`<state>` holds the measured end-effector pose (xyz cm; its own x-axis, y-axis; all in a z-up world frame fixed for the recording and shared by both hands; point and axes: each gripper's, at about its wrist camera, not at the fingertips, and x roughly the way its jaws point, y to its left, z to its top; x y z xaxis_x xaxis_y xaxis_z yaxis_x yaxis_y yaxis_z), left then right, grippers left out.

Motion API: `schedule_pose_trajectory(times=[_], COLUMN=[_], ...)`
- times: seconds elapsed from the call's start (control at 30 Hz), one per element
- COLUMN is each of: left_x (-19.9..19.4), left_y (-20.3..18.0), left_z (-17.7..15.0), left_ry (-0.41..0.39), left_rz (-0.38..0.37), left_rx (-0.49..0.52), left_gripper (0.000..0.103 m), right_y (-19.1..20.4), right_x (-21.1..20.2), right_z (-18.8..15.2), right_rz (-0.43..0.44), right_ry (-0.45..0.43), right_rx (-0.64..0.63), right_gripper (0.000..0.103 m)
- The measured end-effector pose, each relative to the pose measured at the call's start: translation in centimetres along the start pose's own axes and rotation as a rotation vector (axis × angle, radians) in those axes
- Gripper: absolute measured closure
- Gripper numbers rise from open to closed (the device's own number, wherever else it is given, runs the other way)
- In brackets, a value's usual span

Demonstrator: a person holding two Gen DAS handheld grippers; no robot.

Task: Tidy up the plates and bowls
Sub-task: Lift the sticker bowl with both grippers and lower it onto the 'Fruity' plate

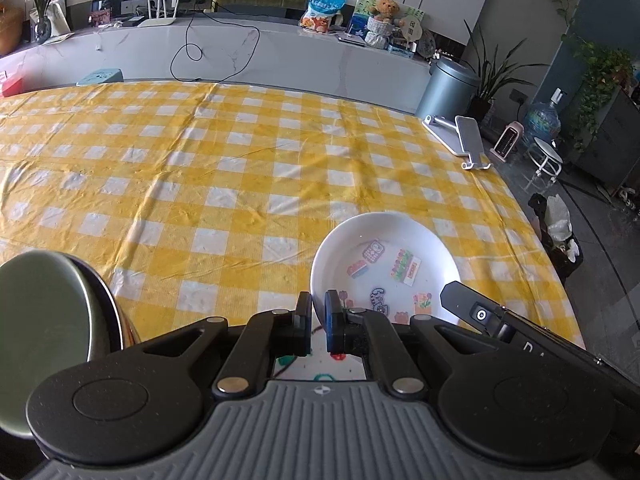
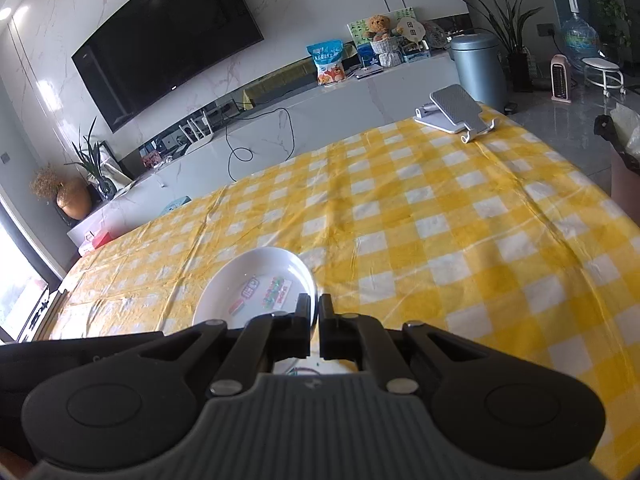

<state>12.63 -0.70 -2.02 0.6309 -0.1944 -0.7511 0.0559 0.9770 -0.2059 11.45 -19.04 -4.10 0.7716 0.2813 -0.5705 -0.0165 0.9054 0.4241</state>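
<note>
A white plate [image 1: 404, 240] with cartoon stickers inside hangs tilted over the yellow checked tablecloth [image 1: 224, 168]. My left gripper [image 1: 318, 314] is shut on its left rim, the thin edge pinched between the blue pads. In the right wrist view my right gripper [image 2: 315, 312] is shut on the right rim of the same plate [image 2: 240, 284]. The right gripper's black body [image 1: 480, 316] also shows at the plate's right edge in the left wrist view. A green bowl [image 1: 40, 328] sits on darker dishes at the lower left.
A phone stand [image 1: 464, 136] lies at the table's far right corner, also seen as a phone stand [image 2: 456, 110]. Beyond the table runs a marble counter [image 1: 280, 52]. White ware with coloured marks [image 1: 320, 364] shows under the fingers; what it is I cannot tell.
</note>
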Motion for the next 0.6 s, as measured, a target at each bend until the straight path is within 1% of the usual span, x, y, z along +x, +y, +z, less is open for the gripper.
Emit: schedule_pose_trajectory(times=[0.13, 0.27, 0.37, 0.47, 0.6], left_x=[-1.1, -1.4, -1.2, -0.9, -0.7], left_y=[0.1, 0.6, 0.7, 1.1, 1.3], left_z=[-1.6, -3.0, -3.9, -4.5, -4.7], left_ry=[0.022, 0.05, 0.081, 0.106, 0.117], left_rz=[-0.011, -0.006, 0.004, -0.003, -0.009], left_rx=[0.024, 0.035, 0.041, 0.027, 0.016], left_gripper=[0.097, 0.096, 0.096, 0.095, 0.095], right_y=[0.2, 0.4, 0.3, 0.4, 0.2], right_x=[-1.9, -2.9, -3.0, -2.8, -2.4], right_z=[-1.8, -3.3, -4.3, -4.8, -4.9], right_rz=[-0.013, -0.021, -0.025, -0.036, -0.048], right_ry=[0.003, 0.032, 0.065, 0.079, 0.092], right_rx=[0.017, 0.028, 0.044, 0.032, 0.029], right_gripper=[0.103, 0.103, 0.103, 0.103, 0.103])
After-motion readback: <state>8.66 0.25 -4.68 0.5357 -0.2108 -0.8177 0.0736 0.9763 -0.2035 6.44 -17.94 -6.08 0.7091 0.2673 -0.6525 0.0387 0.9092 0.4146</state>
